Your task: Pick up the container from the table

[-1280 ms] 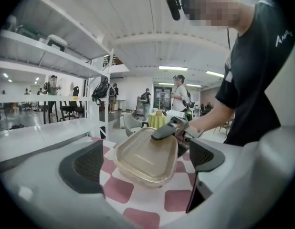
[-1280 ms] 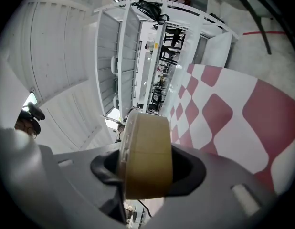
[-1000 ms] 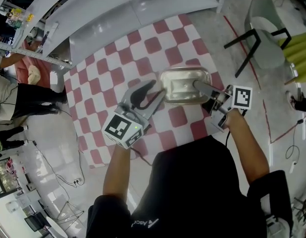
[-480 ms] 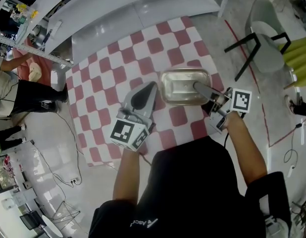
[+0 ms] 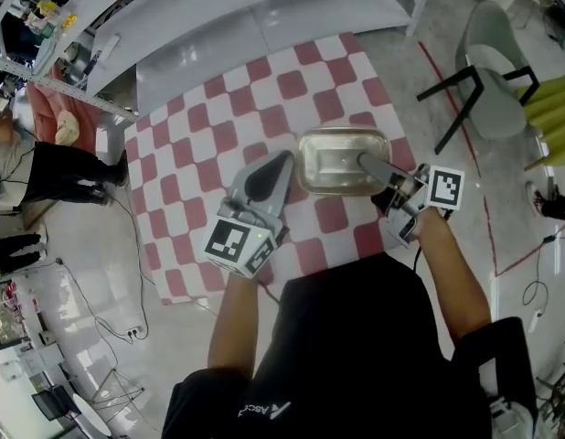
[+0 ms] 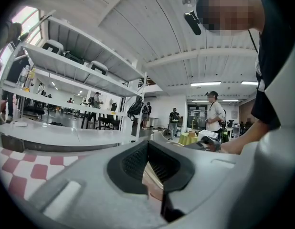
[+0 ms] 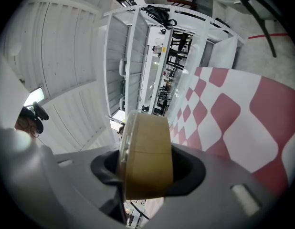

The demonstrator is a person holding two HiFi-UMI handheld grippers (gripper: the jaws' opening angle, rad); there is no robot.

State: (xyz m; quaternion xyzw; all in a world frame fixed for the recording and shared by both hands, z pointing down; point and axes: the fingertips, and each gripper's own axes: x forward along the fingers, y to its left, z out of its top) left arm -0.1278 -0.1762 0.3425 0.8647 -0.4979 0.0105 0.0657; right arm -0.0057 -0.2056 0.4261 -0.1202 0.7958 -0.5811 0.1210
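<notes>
The left gripper (image 5: 281,161) is pressing its jaws together on nothing, and its tip is pointing at the left side of the container (image 5: 333,158), just beside it; whether the two are touching cannot be told; the right gripper (image 5: 365,162) is pinching the container's right wall, one jaw reaching in over the rim and lying inside the tray; in the right gripper view the tan wall is standing edge-on between the pads; so the shiny rectangular container is sitting between the two grippers, over the red-and-white checked cloth (image 5: 200,154) that is covering the table, near the person's side of it; whether it is resting on the cloth or hanging above it cannot be told; a white shelf (image 5: 218,7) is running along the far side of the table, and a chair (image 5: 488,90) is standing well apart at the right.
</notes>
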